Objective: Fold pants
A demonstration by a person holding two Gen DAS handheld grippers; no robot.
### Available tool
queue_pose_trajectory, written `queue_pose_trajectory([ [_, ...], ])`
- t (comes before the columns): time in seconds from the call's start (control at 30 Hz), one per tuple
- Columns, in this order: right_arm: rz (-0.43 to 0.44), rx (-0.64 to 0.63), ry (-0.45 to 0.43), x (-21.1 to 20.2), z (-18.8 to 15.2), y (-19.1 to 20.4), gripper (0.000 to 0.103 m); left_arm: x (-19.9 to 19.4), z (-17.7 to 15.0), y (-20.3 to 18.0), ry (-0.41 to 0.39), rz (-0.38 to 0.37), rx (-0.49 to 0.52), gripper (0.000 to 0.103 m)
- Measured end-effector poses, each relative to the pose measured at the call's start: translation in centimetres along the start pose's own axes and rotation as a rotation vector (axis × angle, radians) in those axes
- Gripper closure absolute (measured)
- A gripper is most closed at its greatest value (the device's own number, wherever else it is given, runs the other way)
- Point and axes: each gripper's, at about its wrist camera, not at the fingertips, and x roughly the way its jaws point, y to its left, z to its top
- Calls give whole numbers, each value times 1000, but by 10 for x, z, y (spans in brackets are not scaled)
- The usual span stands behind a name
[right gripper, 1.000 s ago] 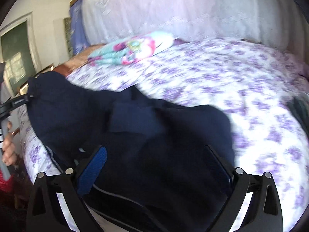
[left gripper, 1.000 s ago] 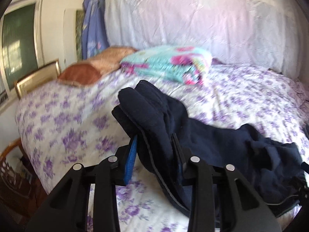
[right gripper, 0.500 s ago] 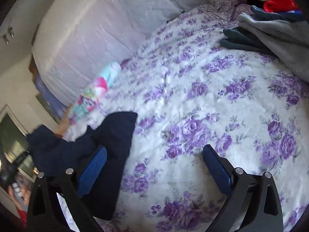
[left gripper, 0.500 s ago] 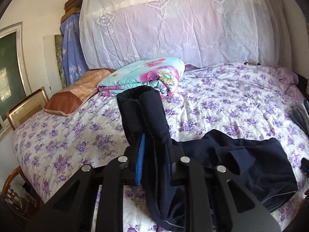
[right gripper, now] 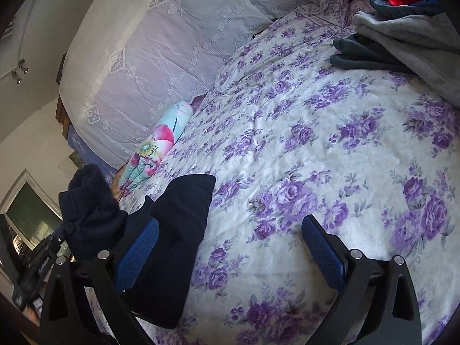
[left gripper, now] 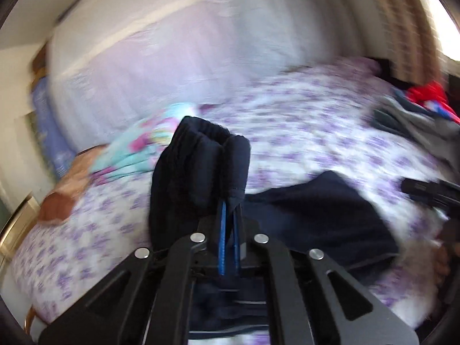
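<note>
The left tongs [left gripper: 228,218] are clamping a bunched fold of the navy pants [left gripper: 201,172], blue pads nearly together with the cloth pinched at their tips. The gathered fabric is standing up above the pads in a rounded hump and draping down the near side of the frame. The rest of the pants is trailing away to the right across the bed [left gripper: 302,132], so the garment's long axis is running roughly crosswise in the left wrist view, with a free flat end lying on the floral bedspread.

The right tongs [right gripper: 230,244] are standing wide apart with nothing between the pads; the left pad is sitting just over the edge of the flat navy portion, and whether it is touching cannot be told. In this view that portion is pointing up and away toward the folded floral quilt [right gripper: 155,146].

The left wrist view is heavily motion-blurred, so the pattern, the quilt and the pillow are smeared. The waistband and leg ends cannot be told apart. A pile of grey and dark clothes [right gripper: 402,37] is lying at the far right corner, cut off by the frame. The left tongs are appearing at the right view's left edge, angled downward.
</note>
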Motion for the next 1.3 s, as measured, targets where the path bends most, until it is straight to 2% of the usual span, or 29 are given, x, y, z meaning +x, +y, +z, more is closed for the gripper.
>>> queue_pose_trajectory([
  [0.1, 15, 10, -4, -1, 0, -2, 3, 6, -11, -49, 5, -68, 103, 101],
  [0.17, 30, 21, -11, -2, 1, -5, 3, 11, -29, -89, 27, -104, 198, 101],
  [0.27, 42, 31, -14, -3, 2, -7, 3, 10, -50, -121, -15, -55, 308, 101],
  [0.4, 33, 20, -6, 0, 2, -5, 3, 4, -39, -118, -43, -62, 286, 101],
  [0.5, 39, 26, -10, 0, 2, -5, 3, -4, -22, -112, -65, -103, 255, 101],
  [0.57, 41, 28, -12, 0, 2, -5, 3, 1, -21, -119, -31, -149, 265, 101],
  [0.67, 42, 26, -12, 0, 2, -5, 3, 24, -37, -125, 100, -203, 270, 97],
  [0.7, 42, 26, -12, -1, 2, -6, 3, 23, -39, -122, 106, -211, 264, 93],
  [0.77, 39, 25, -11, -1, 2, -5, 3, 10, -40, -110, 78, -232, 250, 70],
  [0.83, 33, 21, -9, 0, 2, -5, 3, -6, -36, -92, 40, -283, 205, 36],
  [0.87, 28, 16, -7, 0, 2, -5, 3, -14, -35, -82, 28, -329, 177, 29],
  [0.9, 24, 14, -6, 0, 2, -4, 3, -25, -33, -69, 1, -355, 142, 14],
  [0.93, 18, 12, -5, 0, 2, -4, 3, -33, -32, -60, -37, -334, 118, 8],
  [0.97, 5, 4, -4, 0, 2, -2, 3, -40, -31, -52, -65, -322, 104, 8],
  [1.07, -27, -13, -10, -2, 3, 5, 3, -46, -29, -26, -68, -378, 43, 8],
  [1.1, -38, -26, -28, -7, 4, 12, 3, -46, -28, -18, -68, -355, 10, 8],
  [1.17, -19, -81, -46, -13, 6, 30, 3, -35, -29, -1, -37, -264, -44, 8],
  [1.23, -12, -149, -36, -14, 7, 52, 3, -17, -30, 17, 26, -203, -115, 8],
  [1.3, -31, -244, -15, -7, 5, 78, 3, 8, -34, 41, 114, -185, -216, 8],
])
